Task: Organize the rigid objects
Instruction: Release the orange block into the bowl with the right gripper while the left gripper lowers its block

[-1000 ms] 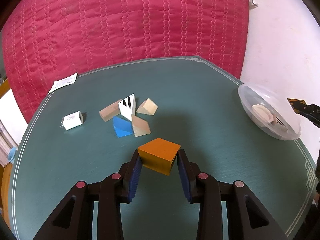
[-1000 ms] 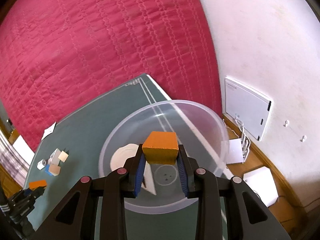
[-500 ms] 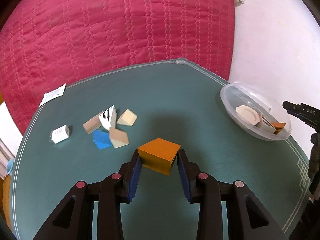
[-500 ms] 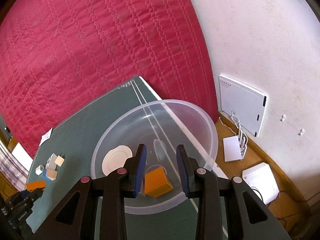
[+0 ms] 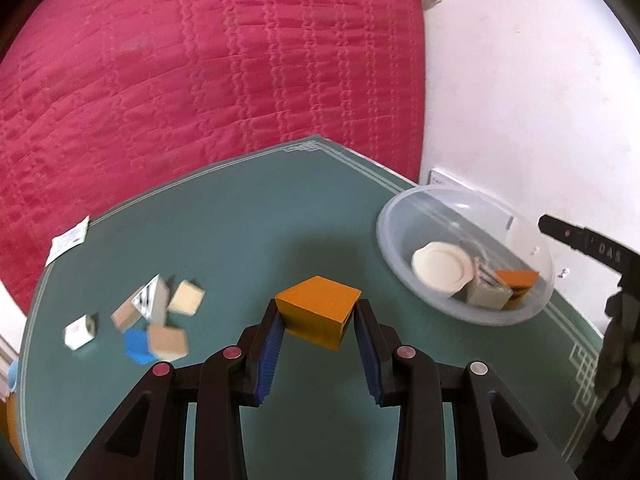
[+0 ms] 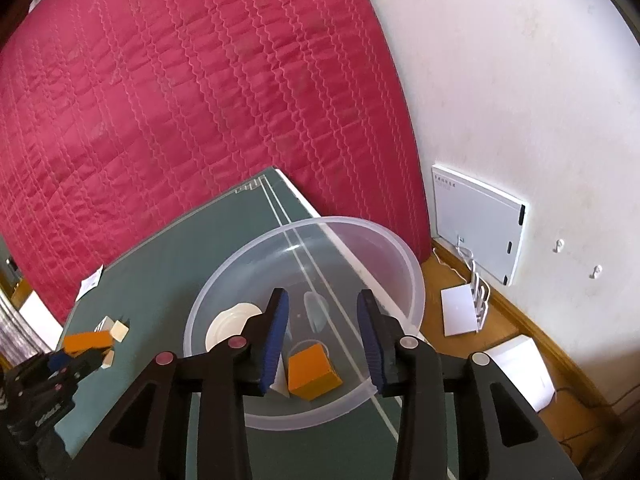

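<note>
My left gripper [image 5: 318,314] is shut on an orange block [image 5: 318,310], held above the green table [image 5: 240,216]. A clear plastic bowl [image 5: 404,206] stands at the table's right edge and holds a white disc [image 5: 440,266], a pale block and another orange block [image 5: 516,284]. My right gripper [image 6: 322,312] is open and empty above that bowl [image 6: 400,252], with the dropped orange block [image 6: 312,370] lying inside below it. The left gripper and its orange block [image 6: 86,340] show at the left of the right wrist view.
Several loose blocks lie at the table's left: a blue one [image 5: 134,344], tan ones [image 5: 186,302], a striped one [image 5: 148,300] and a white one [image 5: 80,332]. A paper slip [image 5: 68,240] lies near the far left edge. A red quilt [image 5: 200,60] hangs behind.
My right gripper opened and dropped its orange block into the bowl. My left gripper carried its orange block rightward, toward the bowl.
</note>
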Motion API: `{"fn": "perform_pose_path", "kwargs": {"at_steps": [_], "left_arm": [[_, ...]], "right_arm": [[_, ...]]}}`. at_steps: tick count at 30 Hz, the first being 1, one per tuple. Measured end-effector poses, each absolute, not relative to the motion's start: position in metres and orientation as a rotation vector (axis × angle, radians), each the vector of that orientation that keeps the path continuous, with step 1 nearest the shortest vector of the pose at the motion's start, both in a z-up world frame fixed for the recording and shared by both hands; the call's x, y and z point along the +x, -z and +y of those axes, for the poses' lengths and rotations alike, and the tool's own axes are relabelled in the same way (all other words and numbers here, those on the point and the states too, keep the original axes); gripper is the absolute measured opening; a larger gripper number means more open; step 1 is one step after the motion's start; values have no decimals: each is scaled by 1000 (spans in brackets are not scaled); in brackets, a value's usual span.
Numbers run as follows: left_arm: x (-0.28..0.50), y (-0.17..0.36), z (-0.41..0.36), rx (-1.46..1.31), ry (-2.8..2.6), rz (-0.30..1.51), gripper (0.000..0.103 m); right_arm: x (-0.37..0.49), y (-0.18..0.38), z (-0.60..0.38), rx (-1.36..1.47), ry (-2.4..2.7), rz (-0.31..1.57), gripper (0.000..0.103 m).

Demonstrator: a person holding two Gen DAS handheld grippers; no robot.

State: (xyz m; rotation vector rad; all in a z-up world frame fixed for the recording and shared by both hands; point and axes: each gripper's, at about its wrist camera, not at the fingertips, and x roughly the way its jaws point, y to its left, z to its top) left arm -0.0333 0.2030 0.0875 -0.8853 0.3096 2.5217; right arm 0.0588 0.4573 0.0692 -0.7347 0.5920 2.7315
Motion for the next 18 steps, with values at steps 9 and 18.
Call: {"fn": "perform_pose_path", "kwargs": {"at_steps": [9, 18], "left_arm": [[-46, -93, 248, -856, -2445, 336, 38], [-46, -89, 295, -868, -2335, 361, 38]], "right_arm": [[65, -74, 464, -691, -2696, 610, 39], [61, -65, 473, -732, -2631, 648, 39]]}}
